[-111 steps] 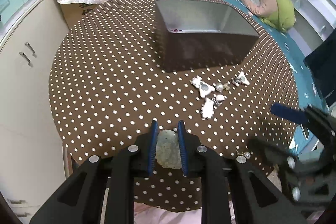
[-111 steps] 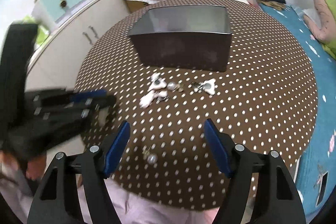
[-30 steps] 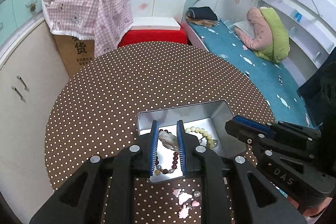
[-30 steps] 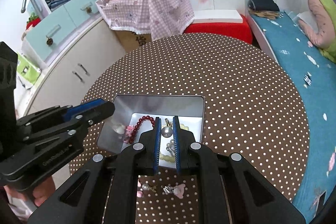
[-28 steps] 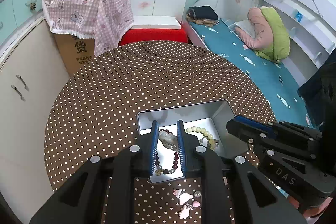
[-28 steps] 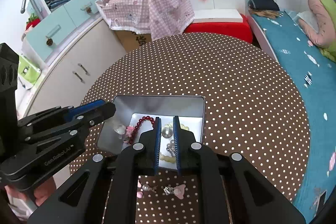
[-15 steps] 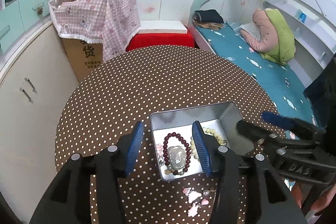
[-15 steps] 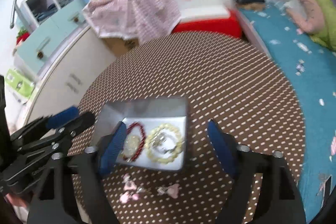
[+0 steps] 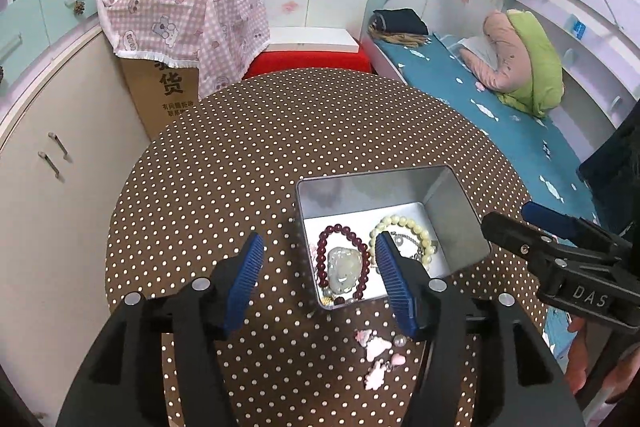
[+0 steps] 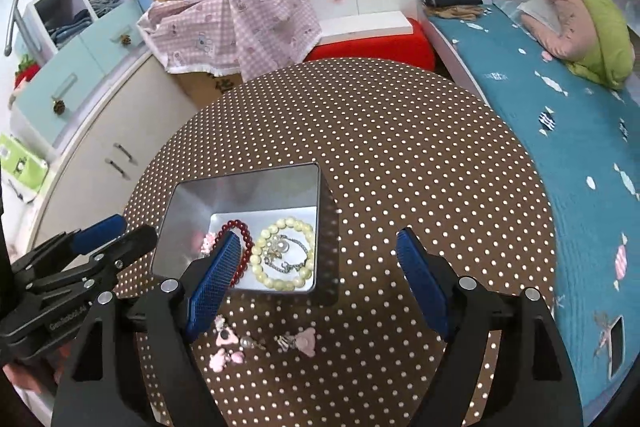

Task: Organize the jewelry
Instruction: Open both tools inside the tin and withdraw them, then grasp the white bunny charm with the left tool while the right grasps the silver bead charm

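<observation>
A silver metal box (image 9: 456,203) (image 10: 188,223) stands on the round polka-dot table (image 9: 248,155) (image 10: 400,155). Inside lie a dark red bead bracelet (image 9: 320,239) (image 10: 234,225), a pale jade pendant (image 9: 343,265), a cream bead bracelet (image 9: 404,223) (image 10: 286,225) and a pearl earring with chain (image 10: 284,247). My left gripper (image 9: 318,273) is open and empty above the box's near left corner. My right gripper (image 10: 318,273) is open and empty above its near right wall. Pink hair clips and pearl pieces (image 9: 380,347) (image 10: 228,347) lie on the table in front of the box.
A cabinet (image 9: 44,155) stands left of the table. A cloth-covered carton (image 9: 180,27) and a red stool (image 9: 308,59) are behind it. A bed (image 10: 580,131) runs along the right. The other gripper shows at each view's edge, the right one (image 9: 560,259), the left one (image 10: 72,267).
Both grippers opened above the box and let go: the jade pendant and the pearl earring now lie inside it. Both grippers have risen and spread wide.
</observation>
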The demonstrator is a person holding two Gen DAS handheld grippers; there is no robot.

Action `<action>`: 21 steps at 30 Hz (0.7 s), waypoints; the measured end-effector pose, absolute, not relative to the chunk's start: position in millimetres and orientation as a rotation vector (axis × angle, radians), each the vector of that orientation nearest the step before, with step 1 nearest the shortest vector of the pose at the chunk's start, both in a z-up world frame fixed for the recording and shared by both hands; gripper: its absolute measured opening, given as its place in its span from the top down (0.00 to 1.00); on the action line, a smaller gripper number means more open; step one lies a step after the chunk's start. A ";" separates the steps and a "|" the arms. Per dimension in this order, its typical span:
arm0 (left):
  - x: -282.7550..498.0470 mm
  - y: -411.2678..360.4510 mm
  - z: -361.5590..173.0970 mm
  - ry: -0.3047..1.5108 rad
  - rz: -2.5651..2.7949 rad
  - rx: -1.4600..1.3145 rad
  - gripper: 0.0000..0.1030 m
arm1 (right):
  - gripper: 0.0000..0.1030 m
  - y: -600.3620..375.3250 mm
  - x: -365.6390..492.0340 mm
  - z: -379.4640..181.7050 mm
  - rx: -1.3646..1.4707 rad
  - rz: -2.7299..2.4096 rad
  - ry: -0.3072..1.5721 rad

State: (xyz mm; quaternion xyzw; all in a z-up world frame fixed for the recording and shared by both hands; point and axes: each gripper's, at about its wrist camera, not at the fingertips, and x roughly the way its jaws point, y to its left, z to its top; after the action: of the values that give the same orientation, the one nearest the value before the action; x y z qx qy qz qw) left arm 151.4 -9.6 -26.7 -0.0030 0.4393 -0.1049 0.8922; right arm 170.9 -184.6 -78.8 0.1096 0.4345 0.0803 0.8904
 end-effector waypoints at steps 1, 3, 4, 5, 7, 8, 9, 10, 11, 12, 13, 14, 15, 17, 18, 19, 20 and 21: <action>149.3 -9.1 -26.7 0.911 -0.218 -0.004 0.46 | 0.25 -185.1 167.5 -79.1 0.225 0.166 0.901; 145.5 -8.1 -27.0 0.911 -0.225 -0.002 0.46 | 0.25 -185.5 164.3 -78.9 0.222 0.162 0.899; 144.0 -7.1 -27.2 0.912 -0.227 -0.002 0.46 | 0.25 -185.5 161.4 -78.7 0.222 0.160 0.897; 141.4 -6.2 -27.6 0.912 -0.227 -0.003 0.46 | 0.25 -185.9 158.7 -78.7 0.222 0.160 0.894; 135.0 -5.4 -28.3 0.910 -0.229 -0.004 0.46 | 0.25 -186.4 152.7 -78.3 0.222 0.160 0.889; 130.9 -4.6 -28.6 0.910 -0.236 -0.007 0.46 | 0.25 -186.6 150.4 -78.4 0.221 0.159 0.888; 128.4 -3.9 -29.3 0.911 -0.241 -0.011 0.46 | 0.25 -186.8 147.7 -78.8 0.222 0.157 0.886; 124.5 -3.5 -29.9 0.914 -0.249 -0.015 0.46 | 0.25 -187.2 145.0 -79.3 0.222 0.155 0.886; 120.9 -3.7 -30.2 0.915 -0.257 -0.015 0.46 | 0.25 -187.3 142.1 -79.5 0.222 0.155 0.885; 116.5 -3.8 -30.7 0.914 -0.263 -0.012 0.46 | 0.25 -187.5 138.9 -79.6 0.223 0.157 0.881; 112.7 -4.1 -31.4 0.914 -0.265 -0.006 0.46 | 0.25 -187.3 136.8 -79.1 0.223 0.159 0.878; 108.4 -4.6 -32.7 0.916 -0.268 0.002 0.46 | 0.25 -187.9 133.3 -78.7 0.223 0.163 0.871; 105.0 -5.1 -34.1 0.917 -0.272 0.008 0.46 | 0.25 -188.2 131.2 -78.2 0.222 0.170 0.864; 95.7 -5.7 -41.3 0.933 -0.287 0.025 0.46 | 0.25 -190.6 126.5 -80.3 0.215 0.188 0.858; 91.6 -6.8 -45.2 0.943 -0.293 0.032 0.45 | 0.25 -191.3 124.7 -81.2 0.206 0.185 0.857; 88.4 -7.1 -50.0 0.958 -0.297 0.037 0.45 | 0.25 -191.5 121.1 -82.2 0.191 0.190 0.850; 85.8 -7.1 -55.2 0.974 -0.301 0.035 0.46 | 0.25 -191.3 118.4 -83.7 0.184 0.206 0.847; 84.2 -7.1 -59.1 0.987 -0.305 0.031 0.46 | 0.25 -191.1 116.1 -85.9 0.185 0.224 0.850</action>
State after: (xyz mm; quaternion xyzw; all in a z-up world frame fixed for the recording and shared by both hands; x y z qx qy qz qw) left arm 84.2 -7.1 -59.1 0.0150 0.4718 -0.1456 0.8695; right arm 116.1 -191.1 -85.9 0.0896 0.4108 0.1085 0.9008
